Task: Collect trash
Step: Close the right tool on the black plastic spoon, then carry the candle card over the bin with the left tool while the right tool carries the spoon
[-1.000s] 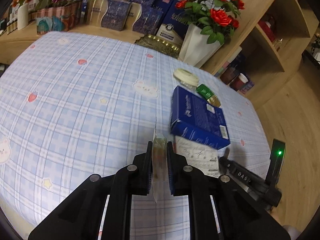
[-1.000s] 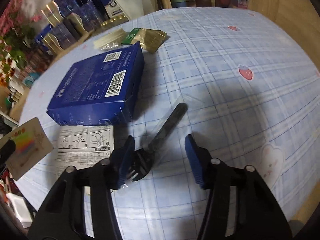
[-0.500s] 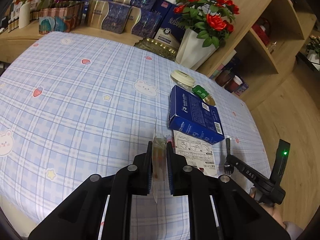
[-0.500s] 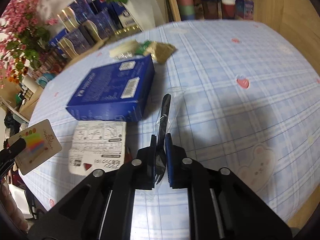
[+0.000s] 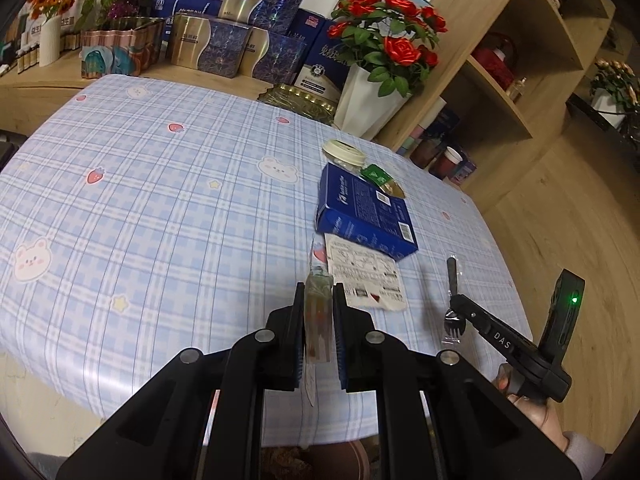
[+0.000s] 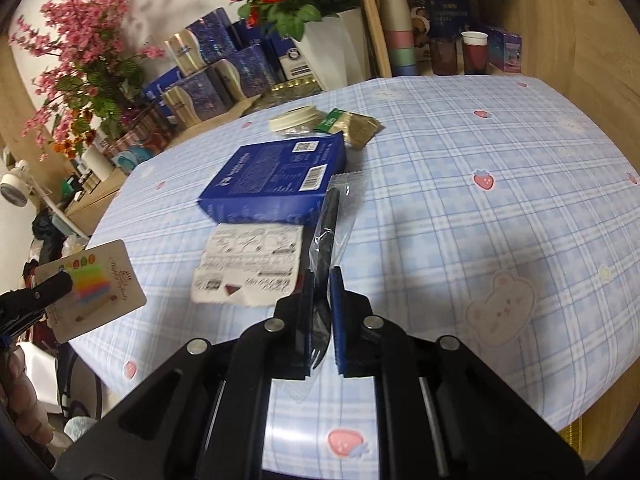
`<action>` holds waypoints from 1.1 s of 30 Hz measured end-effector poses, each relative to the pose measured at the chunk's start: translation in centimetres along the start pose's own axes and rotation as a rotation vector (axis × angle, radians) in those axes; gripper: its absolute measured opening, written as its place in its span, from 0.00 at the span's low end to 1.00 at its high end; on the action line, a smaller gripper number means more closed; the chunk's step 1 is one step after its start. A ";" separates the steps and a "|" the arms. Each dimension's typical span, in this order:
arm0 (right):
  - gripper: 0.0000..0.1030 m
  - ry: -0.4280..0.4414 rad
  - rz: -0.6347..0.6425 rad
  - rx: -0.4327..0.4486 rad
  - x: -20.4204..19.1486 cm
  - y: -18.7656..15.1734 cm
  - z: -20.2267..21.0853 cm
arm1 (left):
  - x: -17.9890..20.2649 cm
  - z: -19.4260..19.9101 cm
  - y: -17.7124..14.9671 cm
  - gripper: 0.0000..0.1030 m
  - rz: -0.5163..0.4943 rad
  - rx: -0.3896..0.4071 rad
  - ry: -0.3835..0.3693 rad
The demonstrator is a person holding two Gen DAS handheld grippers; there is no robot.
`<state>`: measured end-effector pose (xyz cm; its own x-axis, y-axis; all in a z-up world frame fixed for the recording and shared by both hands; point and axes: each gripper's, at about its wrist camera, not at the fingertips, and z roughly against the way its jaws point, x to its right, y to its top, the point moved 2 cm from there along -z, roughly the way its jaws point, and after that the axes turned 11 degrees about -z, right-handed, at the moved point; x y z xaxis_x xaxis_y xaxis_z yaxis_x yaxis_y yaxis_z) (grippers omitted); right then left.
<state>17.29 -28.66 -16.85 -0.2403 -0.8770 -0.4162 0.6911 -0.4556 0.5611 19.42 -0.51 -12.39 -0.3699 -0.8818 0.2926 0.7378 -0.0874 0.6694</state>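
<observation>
My left gripper (image 5: 319, 292) is shut on a flat candle card (image 5: 318, 312), held edge-on above the table's near edge; the card's face shows in the right wrist view (image 6: 94, 288). My right gripper (image 6: 321, 280) is shut on a black plastic fork in a clear wrapper (image 6: 330, 224), lifted off the table; it also shows in the left wrist view (image 5: 453, 300). On the table lie a blue box (image 5: 366, 216), a white printed leaflet (image 6: 250, 262), a cream lid (image 5: 344, 151) and a green-gold sachet (image 6: 354, 126).
The table has a blue checked cloth (image 5: 160, 200). A white vase of red roses (image 5: 372, 100) and stacked gift boxes (image 5: 240, 44) stand behind it. Wooden shelves (image 5: 520, 60) with cups are at the right. A dark container (image 5: 320, 462) sits below the near edge.
My right gripper closed on the wrapped fork and raised it off the table. Both grippers drew back toward the table's near edge. The left still holds the card.
</observation>
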 end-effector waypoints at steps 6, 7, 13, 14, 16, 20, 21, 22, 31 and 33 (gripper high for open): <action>0.11 0.044 0.013 0.005 -0.4 -2.2 1.7 | 0.8 1.6 -2.7 0.12 -0.009 -0.019 -0.014; 0.11 0.050 0.018 0.005 -0.5 -2.6 1.9 | 1.0 1.8 -3.5 0.12 -0.012 -0.028 -0.016; 0.11 0.090 0.062 0.000 -1.3 -5.7 3.4 | 1.6 2.7 -7.6 0.12 -0.025 -0.075 -0.030; 0.11 0.098 0.072 0.000 -1.5 -6.3 3.6 | 1.7 2.9 -8.4 0.12 -0.029 -0.084 -0.035; 0.11 0.108 0.096 0.000 -1.9 -7.6 4.2 | 2.1 3.0 -10.1 0.12 -0.038 -0.111 -0.046; 0.11 0.122 0.116 -0.001 -1.9 -9.7 4.9 | 2.6 2.6 -13.0 0.12 -0.058 -0.169 -0.081; 0.11 0.125 0.118 -0.001 -1.8 -10.2 5.1 | 2.8 2.3 -13.7 0.12 -0.061 -0.186 -0.088; 0.11 0.127 0.120 -0.002 -1.7 -10.7 5.2 | 2.9 2.0 -14.6 0.12 -0.065 -0.210 -0.094; 0.11 0.121 0.134 -0.047 0.0 -15.7 5.3 | 2.0 -2.0 -20.6 0.12 -0.009 -0.361 -0.109; 0.11 0.120 0.147 -0.051 0.0 -16.2 5.4 | 1.8 -3.0 -21.6 0.12 0.000 -0.396 -0.102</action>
<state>2.40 -22.10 -22.02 -0.0534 -0.9077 -0.4162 0.7472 -0.3129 0.5864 4.48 -1.60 -28.39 -0.4099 -0.8327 0.3722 0.8906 -0.2771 0.3608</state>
